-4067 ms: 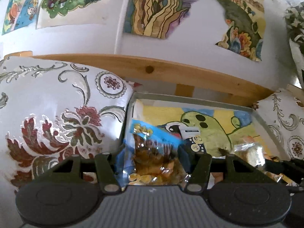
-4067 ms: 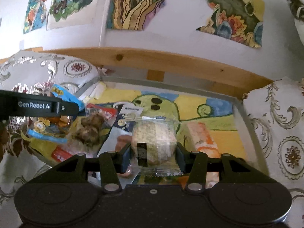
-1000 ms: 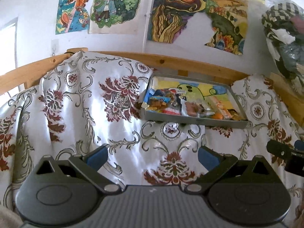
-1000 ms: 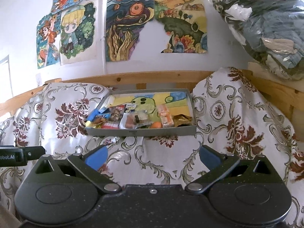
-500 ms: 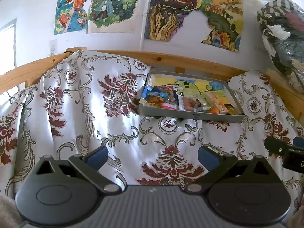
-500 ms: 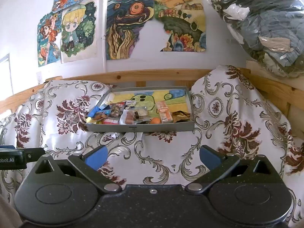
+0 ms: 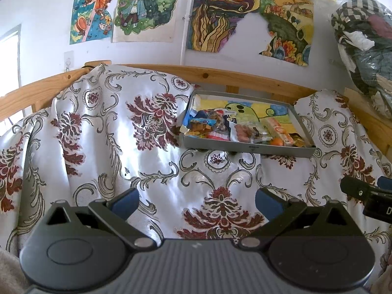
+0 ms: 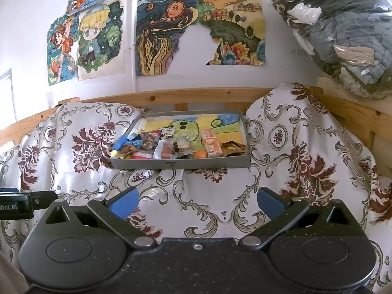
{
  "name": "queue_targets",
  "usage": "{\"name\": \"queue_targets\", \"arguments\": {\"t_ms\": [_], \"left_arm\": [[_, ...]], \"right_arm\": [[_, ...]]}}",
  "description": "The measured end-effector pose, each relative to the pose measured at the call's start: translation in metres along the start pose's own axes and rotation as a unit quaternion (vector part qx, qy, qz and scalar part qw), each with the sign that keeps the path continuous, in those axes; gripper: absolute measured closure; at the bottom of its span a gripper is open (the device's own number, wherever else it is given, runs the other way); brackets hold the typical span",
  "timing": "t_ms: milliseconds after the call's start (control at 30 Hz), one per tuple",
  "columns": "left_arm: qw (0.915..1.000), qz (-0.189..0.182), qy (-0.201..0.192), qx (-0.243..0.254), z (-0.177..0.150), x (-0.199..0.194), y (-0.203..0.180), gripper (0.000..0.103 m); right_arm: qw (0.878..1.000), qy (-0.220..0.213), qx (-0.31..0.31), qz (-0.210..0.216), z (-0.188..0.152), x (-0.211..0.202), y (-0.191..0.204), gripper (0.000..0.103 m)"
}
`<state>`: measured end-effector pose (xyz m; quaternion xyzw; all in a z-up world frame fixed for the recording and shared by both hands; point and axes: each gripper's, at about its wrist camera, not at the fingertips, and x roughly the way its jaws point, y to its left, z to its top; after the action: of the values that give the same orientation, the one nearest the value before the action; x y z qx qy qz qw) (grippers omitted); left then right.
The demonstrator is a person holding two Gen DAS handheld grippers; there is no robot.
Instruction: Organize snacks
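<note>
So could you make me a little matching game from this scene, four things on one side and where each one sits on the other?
Things:
1. grey tray
2. snack packets
3. bundle of clothes in clear plastic
4. colourful drawings

Places:
A. stuck on the white wall
B. inside the tray
C. on the floral cloth, before the wooden rail
D. up on the right, on the wooden frame

Pairs: 1-C, 2-B, 3-D, 4-A
</note>
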<state>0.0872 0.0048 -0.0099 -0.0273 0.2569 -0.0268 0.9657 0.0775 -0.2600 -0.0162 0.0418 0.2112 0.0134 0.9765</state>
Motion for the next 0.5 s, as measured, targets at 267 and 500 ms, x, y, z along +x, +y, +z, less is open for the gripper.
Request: {"name": "queue_targets", "arguments": {"t_ms": [267, 500], "left_arm": [[0.9999, 0.007, 0.008, 0.006, -0.0016, 0.0034, -0.0013, 0.000], [0.9999, 0.009, 0.009, 0.007, -0.0016, 0.0042, -0.0016, 0.000]], "right_arm": [[1.000, 0.001, -0.001, 0.000, -0.0002, 0.0002, -0.0004, 0.001], [1.000, 0.001, 0.000, 0.000, 0.0001, 0.0005, -0.0002, 0.001]]}}
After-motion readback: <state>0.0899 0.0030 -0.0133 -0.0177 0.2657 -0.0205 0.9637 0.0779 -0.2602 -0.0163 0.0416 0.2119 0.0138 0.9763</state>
